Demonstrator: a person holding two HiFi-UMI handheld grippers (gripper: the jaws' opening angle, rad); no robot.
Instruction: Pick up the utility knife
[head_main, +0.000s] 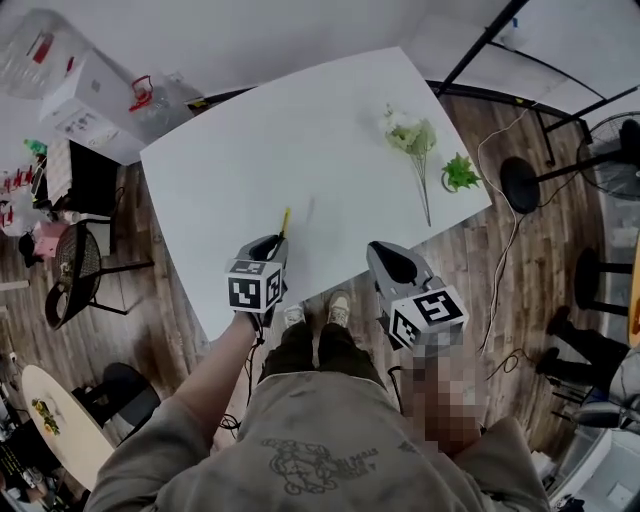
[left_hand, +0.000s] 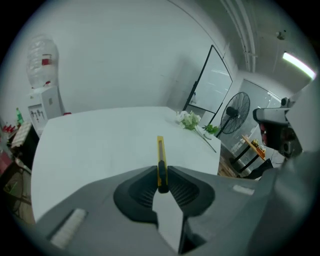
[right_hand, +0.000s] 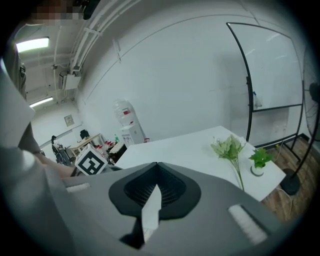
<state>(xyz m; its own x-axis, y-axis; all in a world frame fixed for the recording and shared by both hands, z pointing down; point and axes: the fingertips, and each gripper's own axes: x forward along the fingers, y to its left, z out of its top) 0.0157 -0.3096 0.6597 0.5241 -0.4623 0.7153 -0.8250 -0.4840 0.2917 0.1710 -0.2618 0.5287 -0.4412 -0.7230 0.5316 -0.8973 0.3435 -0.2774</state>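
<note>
While the left gripper (left_hand: 161, 175) clamped the yellow utility knife (left_hand: 160, 150) jutting ahead of it, the right gripper (right_hand: 156, 166) was clenched empty.

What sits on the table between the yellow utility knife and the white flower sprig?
Nothing: in the head view only bare white tabletop separates the yellow utility knife from the white flower sprig.

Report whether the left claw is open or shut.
Shut: the left claw grips the utility knife; its jaws press both sides of the yellow handle, which sticks out forward over the table.
</note>
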